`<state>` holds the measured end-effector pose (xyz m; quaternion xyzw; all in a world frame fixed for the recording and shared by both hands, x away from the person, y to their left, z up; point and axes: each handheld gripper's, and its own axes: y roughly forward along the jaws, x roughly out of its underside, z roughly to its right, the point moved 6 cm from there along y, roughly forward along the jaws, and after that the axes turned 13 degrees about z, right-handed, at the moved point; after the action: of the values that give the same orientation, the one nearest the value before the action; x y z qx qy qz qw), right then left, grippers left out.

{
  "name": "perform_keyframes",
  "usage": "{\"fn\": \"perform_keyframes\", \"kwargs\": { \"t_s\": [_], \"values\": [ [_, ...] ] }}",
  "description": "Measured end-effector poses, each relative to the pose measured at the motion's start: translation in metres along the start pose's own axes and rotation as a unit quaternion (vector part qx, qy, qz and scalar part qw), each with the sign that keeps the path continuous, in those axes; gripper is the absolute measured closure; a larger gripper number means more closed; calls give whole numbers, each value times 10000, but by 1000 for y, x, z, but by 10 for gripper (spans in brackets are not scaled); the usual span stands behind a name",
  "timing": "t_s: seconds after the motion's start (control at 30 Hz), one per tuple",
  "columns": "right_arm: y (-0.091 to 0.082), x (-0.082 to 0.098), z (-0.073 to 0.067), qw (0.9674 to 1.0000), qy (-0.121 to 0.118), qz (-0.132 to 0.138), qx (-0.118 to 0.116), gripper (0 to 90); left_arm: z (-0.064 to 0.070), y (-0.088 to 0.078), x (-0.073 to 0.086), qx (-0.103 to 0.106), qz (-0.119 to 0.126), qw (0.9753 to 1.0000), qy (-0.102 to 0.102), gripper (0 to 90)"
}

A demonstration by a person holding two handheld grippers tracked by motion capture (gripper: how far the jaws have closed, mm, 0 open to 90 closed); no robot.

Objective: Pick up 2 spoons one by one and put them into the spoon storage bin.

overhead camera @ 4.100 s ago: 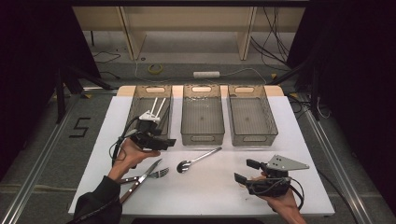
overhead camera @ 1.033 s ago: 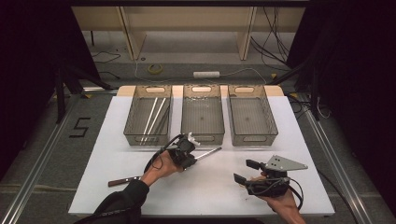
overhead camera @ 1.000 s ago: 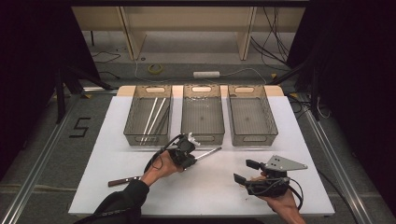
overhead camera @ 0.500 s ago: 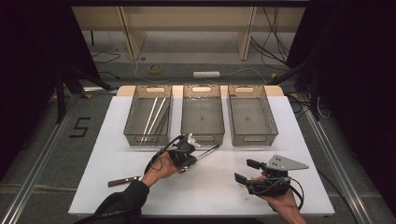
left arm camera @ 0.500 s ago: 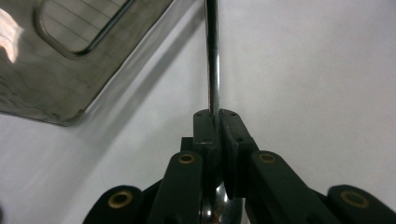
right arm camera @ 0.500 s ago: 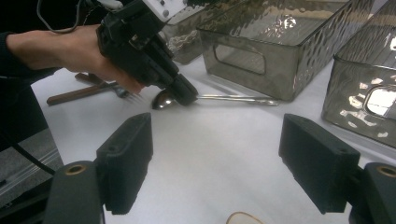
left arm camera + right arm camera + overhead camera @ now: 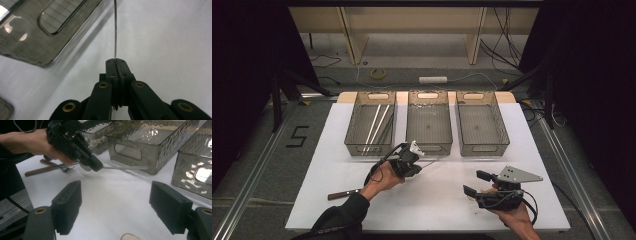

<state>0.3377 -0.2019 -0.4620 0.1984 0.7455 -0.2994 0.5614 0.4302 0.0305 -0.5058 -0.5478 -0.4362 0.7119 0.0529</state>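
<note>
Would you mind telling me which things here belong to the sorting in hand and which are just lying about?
In the job:
- left gripper, shut on the spoon
- left bin holding chopsticks
- middle bin, right bin
- fork and wooden-handled utensil, waiting on the table

Lying about:
- power strip and yellow tape roll on the floor
- right gripper, open and idle

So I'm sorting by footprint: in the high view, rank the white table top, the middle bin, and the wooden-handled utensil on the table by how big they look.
1. White table top, by far the largest.
2. Middle bin.
3. Wooden-handled utensil, smallest; part of it is hidden behind the person's left hand.
</note>
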Motion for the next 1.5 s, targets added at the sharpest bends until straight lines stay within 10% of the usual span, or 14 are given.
{"fn": "perform_keyframes", "kwargs": {
  "t_s": [0.73, 1.5],
  "values": [
    [-1, 1, 2, 10000, 11, -8, 41, 270, 0, -37, -30, 19, 717, 9973, -154, 892],
    [-2, 0, 2, 10000, 36, 24, 35, 270, -74, -40, -76, -686, 1228, 9855, -951, 892]
  ]
}}
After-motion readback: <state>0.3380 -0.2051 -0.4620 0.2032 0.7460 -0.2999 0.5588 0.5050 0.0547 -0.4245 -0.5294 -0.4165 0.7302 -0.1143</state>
